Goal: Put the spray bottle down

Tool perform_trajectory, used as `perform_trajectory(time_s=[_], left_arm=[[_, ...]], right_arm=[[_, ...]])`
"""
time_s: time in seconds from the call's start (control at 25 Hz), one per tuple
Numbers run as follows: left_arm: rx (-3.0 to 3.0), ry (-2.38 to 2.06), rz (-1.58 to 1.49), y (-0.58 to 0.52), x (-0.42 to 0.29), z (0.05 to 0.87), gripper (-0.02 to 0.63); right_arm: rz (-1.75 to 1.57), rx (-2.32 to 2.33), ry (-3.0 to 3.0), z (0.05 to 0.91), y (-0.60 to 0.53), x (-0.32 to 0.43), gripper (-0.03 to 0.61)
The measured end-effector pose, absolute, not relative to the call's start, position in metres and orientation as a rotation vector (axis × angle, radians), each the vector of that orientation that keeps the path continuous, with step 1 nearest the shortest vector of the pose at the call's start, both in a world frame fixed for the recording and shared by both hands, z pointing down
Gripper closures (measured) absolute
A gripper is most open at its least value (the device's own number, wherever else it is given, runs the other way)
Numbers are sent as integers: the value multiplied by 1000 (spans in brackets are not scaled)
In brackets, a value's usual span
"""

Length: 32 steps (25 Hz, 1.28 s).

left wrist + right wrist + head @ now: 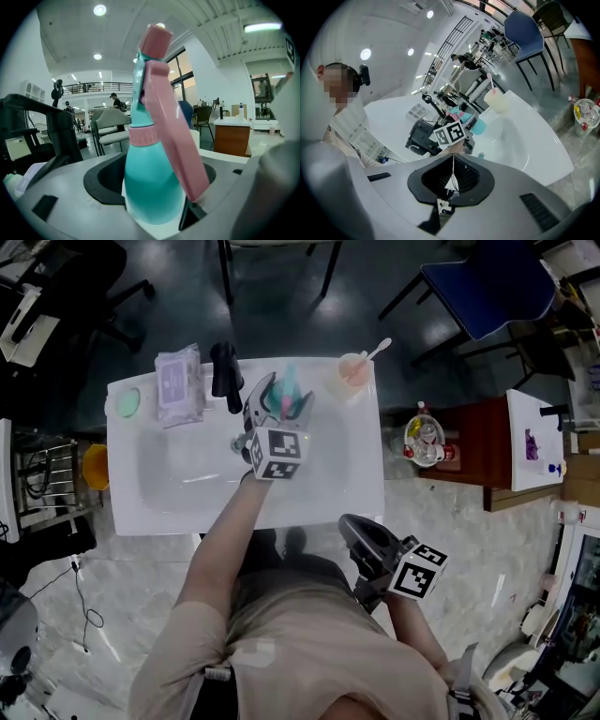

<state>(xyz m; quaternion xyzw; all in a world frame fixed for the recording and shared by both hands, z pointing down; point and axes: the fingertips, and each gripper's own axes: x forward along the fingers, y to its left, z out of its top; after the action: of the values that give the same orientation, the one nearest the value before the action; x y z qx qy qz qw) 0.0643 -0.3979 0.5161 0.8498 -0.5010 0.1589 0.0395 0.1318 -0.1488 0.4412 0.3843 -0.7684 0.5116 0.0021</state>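
Step in hand: the set-down itself, by the look of it; the spray bottle (288,382) is held over the back of the sink (366,493) and has not yet been let go

Left gripper (281,401): the jaws stand wide and are clamped on the teal belly of the bottle, one pad on each side, with the pink trigger head pointing up and the bottle roughly upright

Where the bottle is: above the back rim of the sink, between the black tap (226,371) and the cup (353,367), near both

Right gripper (354,529): the jaws are pressed together with nothing between them; it is held back off the front edge of the sink, close to the person's body, and takes no part in this step

What the next move calls for: probably bringing the base flat onto the rim, keeping the bottle upright, and parting the jaws only once it stands on its own; the ledge looks narrow and the tap and cup crowd it, so a tilted base could tip the bottle into the basin or knock a neighbour

Hidden or cut off: the base of the bottle is covered by the gripper in the head view and cut off at the bottom of the left gripper view, so whether it already touches the rim cannot be told

Hard to make out: the right gripper view shows only a small teal and pink patch behind the marker cube; how full the bottle is cannot be judged
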Motion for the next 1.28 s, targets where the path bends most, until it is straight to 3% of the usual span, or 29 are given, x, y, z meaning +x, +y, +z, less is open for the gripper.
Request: perform_trajectory(time_s=[1.28], left_arm=[[2735,-1495,294,-415,58,511,272]], right_arm=[[1627,1113,-2368,455,-157,115,558]])
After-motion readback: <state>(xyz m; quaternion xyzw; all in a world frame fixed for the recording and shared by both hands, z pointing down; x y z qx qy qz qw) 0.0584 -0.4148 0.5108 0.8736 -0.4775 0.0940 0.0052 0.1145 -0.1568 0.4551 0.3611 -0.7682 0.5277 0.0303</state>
